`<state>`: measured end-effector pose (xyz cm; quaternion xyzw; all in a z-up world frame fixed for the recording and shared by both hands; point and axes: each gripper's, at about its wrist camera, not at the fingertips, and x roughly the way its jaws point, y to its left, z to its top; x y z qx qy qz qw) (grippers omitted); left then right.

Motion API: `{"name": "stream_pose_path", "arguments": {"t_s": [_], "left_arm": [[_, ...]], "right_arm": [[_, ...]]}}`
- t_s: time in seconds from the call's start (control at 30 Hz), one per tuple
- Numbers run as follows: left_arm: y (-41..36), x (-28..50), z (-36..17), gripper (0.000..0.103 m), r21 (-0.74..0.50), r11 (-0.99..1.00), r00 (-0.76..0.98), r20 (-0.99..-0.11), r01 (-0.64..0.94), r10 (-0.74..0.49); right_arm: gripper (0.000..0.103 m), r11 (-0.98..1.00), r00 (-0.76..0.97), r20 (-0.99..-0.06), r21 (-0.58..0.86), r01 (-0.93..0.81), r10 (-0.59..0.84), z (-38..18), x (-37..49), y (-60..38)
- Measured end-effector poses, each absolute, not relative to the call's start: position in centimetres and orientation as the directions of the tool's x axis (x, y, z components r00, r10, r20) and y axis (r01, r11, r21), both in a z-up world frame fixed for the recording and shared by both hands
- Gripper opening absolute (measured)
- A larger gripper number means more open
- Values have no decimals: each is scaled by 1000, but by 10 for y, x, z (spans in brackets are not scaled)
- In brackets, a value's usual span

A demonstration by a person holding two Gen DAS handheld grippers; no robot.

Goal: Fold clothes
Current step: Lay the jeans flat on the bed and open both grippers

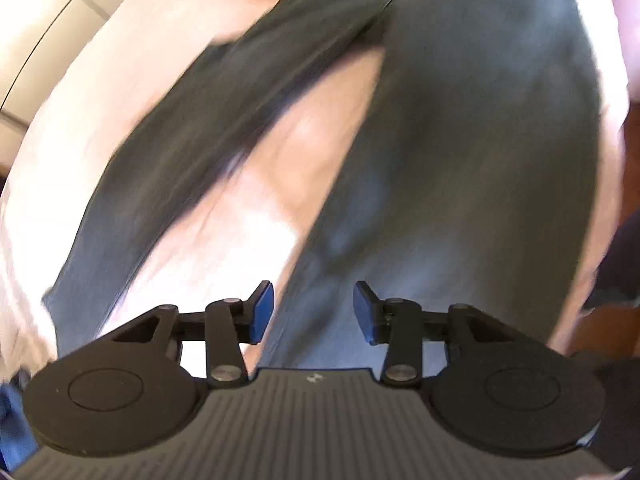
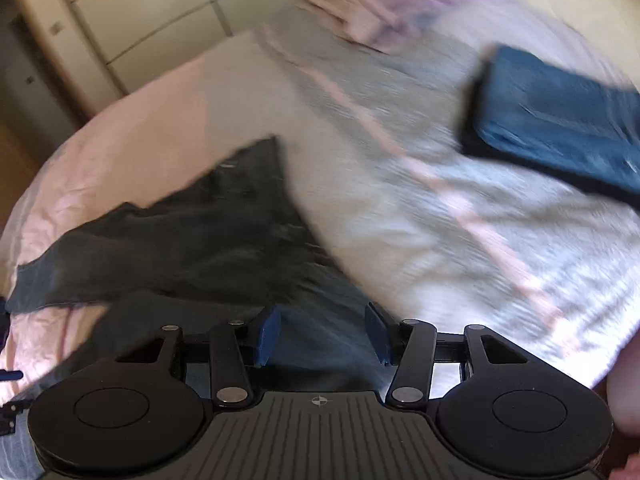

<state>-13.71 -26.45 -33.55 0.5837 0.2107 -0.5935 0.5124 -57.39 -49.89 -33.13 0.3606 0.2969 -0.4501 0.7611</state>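
Left tongs (image 1: 314, 312) and right tongs (image 2: 322, 334) both gape, empty. Dark grey trousers (image 1: 460, 140) sprawl on the pink bed (image 2: 120, 136): soft, limp, light. Pinch waistband or hem edges; blur hides seams.

Both fisheye views are smeared by motion blur; only each hand-held gripper (image 1: 314, 312) (image 2: 323, 334) body stays sharp. Daylight blows out the pink sheet (image 1: 256, 236), edges bend strongly, and corners darken.
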Motion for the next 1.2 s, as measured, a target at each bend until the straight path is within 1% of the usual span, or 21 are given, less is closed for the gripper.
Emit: {"name": "stream_pose_path", "arguments": {"t_s": [0.1,0.17,0.23,0.3,0.37,0.47,0.57,0.63,0.73,0.77,0.87,0.9,1.0,1.13,1.17,1.2], "left_arm": [[-247,-89,-356,40,310,-362,200,-929,879,-312],[-238,-67,-365,42,269,-353,165,-940,896,-298],[-232,-50,-371,48,226,-346,121,-947,911,-298],[-229,-38,-372,49,190,-341,84,-950,921,-301],[-226,-27,-371,50,157,-339,51,-952,928,-303],[-221,-21,-361,48,162,-383,33,-947,910,-321],[-220,-18,-350,48,159,-418,6,-939,895,-344],[-224,-22,-347,48,146,-442,-16,-940,885,-341],[-228,-33,-349,48,149,-482,-13,-949,864,-316],[-228,-38,-351,48,156,-494,-2,-953,855,-304],[-228,-52,-358,46,178,-531,34,-962,829,-269],[-227,-56,-359,46,185,-539,45,-964,822,-262],[-221,-64,-344,46,191,-491,62,-962,850,-266],[-206,-74,-319,46,219,-358,118,-952,908,-283],[-202,-78,-313,46,228,-320,134,-948,920,-289],[-198,-81,-306,46,236,-282,150,-944,930,-294]], "right_arm": [[51,403,472,-782,309,861,-408,-335,-517,-487],[51,454,502,-798,331,827,-333,-347,-475,-476],[51,498,503,-821,327,803,-272,-365,-435,-468],[51,478,488,-848,348,807,-207,-390,-403,-470],[51,403,455,-879,369,838,-143,-420,-381,-476],[53,364,418,-900,351,863,-122,-430,-366,-471],[53,346,412,-899,344,873,-145,-412,-371,-460],[53,311,397,-895,326,893,-201,-397,-387,-454],[53,203,345,-903,299,932,-255,-392,-420,-448],[53,148,322,-914,293,945,-248,-399,-434,-447],[53,25,278,-951,277,961,-133,-435,-463,-443],[53,9,283,-952,284,959,-119,-440,-469,-441],[54,53,301,-945,297,953,-130,-431,-475,-437],[55,154,326,-933,303,940,-152,-404,-475,-432],[56,178,337,-929,310,934,-154,-397,-476,-431],[63,205,346,-925,313,927,-155,-391,-477,-430]]}}
